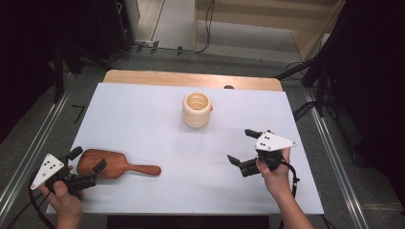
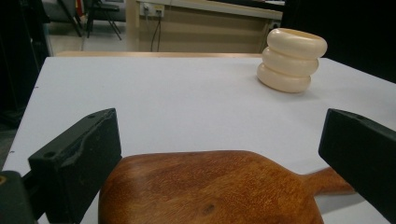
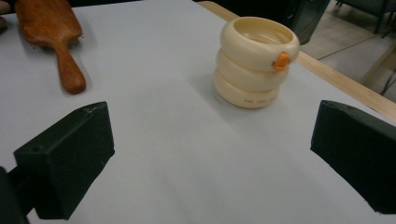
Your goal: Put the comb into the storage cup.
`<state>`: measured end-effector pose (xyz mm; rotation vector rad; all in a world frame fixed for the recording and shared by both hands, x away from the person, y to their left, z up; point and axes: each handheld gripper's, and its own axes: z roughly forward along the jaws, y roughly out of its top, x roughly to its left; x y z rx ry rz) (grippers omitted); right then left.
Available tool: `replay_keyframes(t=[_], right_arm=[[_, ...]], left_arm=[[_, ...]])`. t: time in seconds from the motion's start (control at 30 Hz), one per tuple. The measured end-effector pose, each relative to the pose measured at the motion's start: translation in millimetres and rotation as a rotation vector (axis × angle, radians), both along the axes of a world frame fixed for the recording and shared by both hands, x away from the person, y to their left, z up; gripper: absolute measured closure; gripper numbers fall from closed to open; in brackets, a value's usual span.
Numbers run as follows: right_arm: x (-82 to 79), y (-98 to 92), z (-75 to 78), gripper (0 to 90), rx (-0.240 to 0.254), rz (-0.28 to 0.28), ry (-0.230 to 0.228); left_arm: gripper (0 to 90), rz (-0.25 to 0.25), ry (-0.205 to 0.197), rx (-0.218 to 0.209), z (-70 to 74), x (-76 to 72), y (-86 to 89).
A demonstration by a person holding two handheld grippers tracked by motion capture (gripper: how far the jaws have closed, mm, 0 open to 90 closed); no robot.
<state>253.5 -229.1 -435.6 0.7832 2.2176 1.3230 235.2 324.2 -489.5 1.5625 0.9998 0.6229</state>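
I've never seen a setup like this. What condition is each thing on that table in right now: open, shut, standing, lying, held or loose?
Left gripper: jaws open, either side of the paddle's blade, gripping nothing.
Right gripper: jaws open, empty, pointed toward the cup.
Wooden paddle: lying flat on the white table, loose.
Cream ribbed cup: standing upright, mouth up, nothing visible inside, apart from both grippers.
Orange tab on the cup's rim: attached on the outer side.

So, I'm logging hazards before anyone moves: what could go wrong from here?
The left gripper is open around the wooden paddle's broad, rounded head; closing there, the jaws may slip off. The cream ringed cup stands upright and apart from both grippers; a hasty reach by the open right gripper could knock it over.
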Motion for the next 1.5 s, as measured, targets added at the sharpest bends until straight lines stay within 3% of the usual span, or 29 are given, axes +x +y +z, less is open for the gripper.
replay_keyframes(t=[0.3, 0.77, 1.5], right_arm=[[12.8, 39.8, 7.9, 0.0, -0.062, 0.105, 0.017], [29.4, 94.6, 13.4, 0.0, -0.142, 0.200, 0.047], [46.7, 169.4, 12.1, 0.0, -0.224, 0.320, 0.082]], left_arm=[[0.0, 0.002, -0.004, -0.008, -0.5, -0.4, 0.9], [0.0, -0.001, -0.007, -0.009, -0.7, -0.6, 1.2], [0.0, -0.008, -0.010, -0.005, -0.5, -0.4, 0.5]])
